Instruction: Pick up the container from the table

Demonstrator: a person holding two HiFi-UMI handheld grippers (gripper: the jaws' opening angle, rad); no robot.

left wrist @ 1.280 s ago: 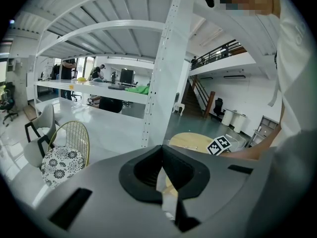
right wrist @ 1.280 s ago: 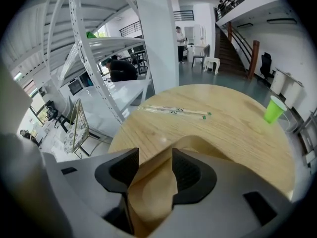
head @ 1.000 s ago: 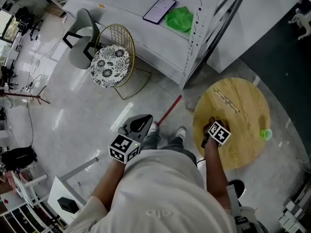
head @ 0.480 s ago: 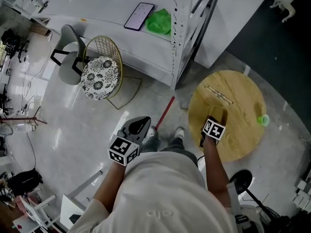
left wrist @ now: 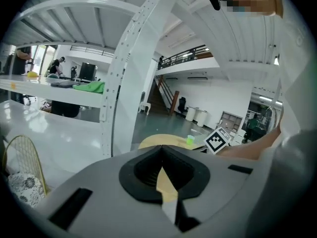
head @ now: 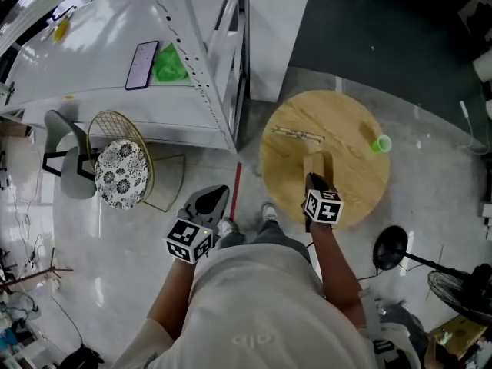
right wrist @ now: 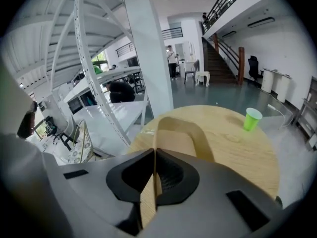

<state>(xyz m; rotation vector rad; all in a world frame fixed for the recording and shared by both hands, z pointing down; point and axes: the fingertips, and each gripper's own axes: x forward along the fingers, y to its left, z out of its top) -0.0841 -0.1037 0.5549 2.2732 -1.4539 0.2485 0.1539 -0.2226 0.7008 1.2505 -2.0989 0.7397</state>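
my right gripper (head: 312,178) is over the round wooden table (head: 346,121), reaching in from the table's near edge. its jaws are closing and already pinch one thin side wall of the container (head: 316,163). in the right gripper view the two dark pads of this gripper (right wrist: 154,151) press on that wall from both sides. the rest of the tan, open-topped container (right wrist: 179,135) curves away past the jaw tips toward the table's middle. i cannot tell whether its base rests on the wood (right wrist: 237,152) or hangs clear of it.

a green cup (head: 380,143) stands upright near the table's far right edge, well apart from the container; the right gripper view shows the cup (right wrist: 252,118) beyond it. a thin pale strip (head: 297,134) lies flat on the table's far left part.

my left gripper (head: 209,203) is off the table, over the floor well to the table's left. its jaws (left wrist: 161,155) are pressed together with nothing held. a white shelf frame (head: 206,75) rises farther left of the table.
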